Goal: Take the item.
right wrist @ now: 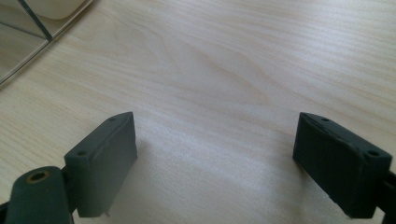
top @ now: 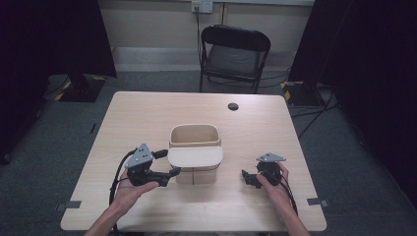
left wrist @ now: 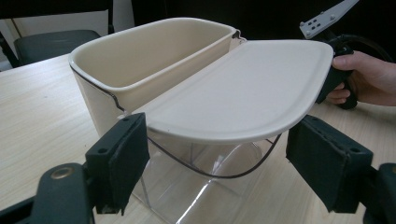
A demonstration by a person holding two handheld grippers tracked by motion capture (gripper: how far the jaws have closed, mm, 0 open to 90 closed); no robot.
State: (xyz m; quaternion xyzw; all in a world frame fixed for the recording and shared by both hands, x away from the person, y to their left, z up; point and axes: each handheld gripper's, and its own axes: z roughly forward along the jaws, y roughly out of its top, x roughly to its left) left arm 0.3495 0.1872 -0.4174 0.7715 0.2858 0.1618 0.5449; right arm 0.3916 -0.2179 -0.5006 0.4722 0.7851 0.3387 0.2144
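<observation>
Bench (top: 147, 113): pale wood-grain laminate, smooth, satin sheen, faint glare in the right gripper view. Bin (left wrist: 154, 60): cream plastic upper body and flat hinged lid (left wrist: 243, 88), smooth, matt to low-gloss; lower body (left wrist: 205, 177) clear glossy plastic, edged by a thin dark wire-like line. Left gripper (left wrist: 217, 163) and right gripper (right wrist: 229, 163): fingers (left wrist: 119, 158) matt black, pads of a slightly textured rubbery look, brass-coloured insert at one joint; top plate grey, flat-finished; folding chair (top: 235, 49) of black-painted metal with dull padded seat; floor (top: 59, 147) of rough grey carpet.
</observation>
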